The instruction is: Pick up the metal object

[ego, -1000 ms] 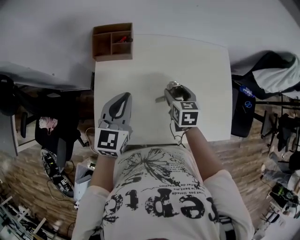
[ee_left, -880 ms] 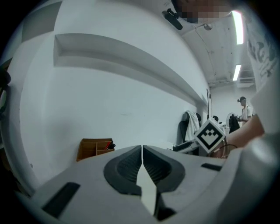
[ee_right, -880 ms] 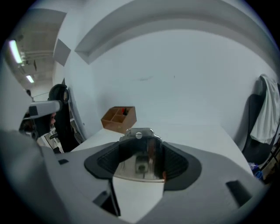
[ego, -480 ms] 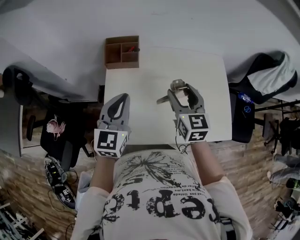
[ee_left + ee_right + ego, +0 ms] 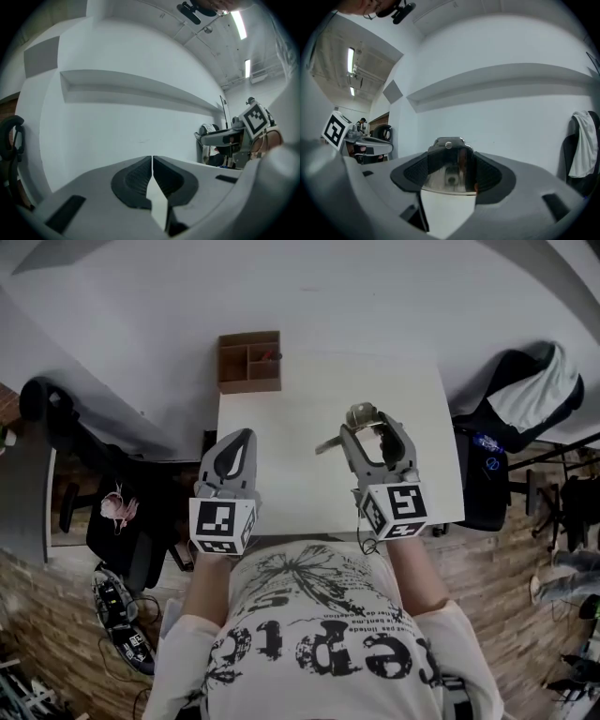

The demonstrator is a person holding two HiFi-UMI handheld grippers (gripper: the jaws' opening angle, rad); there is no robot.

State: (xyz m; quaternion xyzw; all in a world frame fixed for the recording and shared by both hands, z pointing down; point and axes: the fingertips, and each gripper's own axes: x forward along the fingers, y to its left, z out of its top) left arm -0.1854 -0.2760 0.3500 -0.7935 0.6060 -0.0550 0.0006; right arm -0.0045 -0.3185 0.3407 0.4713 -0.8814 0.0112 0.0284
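My right gripper (image 5: pixel 367 426) is shut on the metal object (image 5: pixel 359 418), a shiny steel piece with a thin handle sticking out to the left, held up above the white table (image 5: pixel 291 474). In the right gripper view the metal object (image 5: pixel 449 166) fills the gap between the jaws, a screw head at its top, with my right gripper (image 5: pixel 449 173) clamped round it. My left gripper (image 5: pixel 238 444) hangs over the table's left part, shut with nothing in it; the left gripper view shows the left gripper (image 5: pixel 152 176) with pads pressed together.
A brown cardboard organizer box (image 5: pixel 249 361) with compartments stands at the table's far left corner. A black office chair (image 5: pixel 89 493) is left of the table, and a chair draped with clothes (image 5: pixel 520 399) is at the right. A white wall (image 5: pixel 117 126) lies ahead.
The right gripper has risen with the metal object, off the table and towards the head camera. The table looks smaller and farther below. The left gripper stays shut and has lifted slightly.
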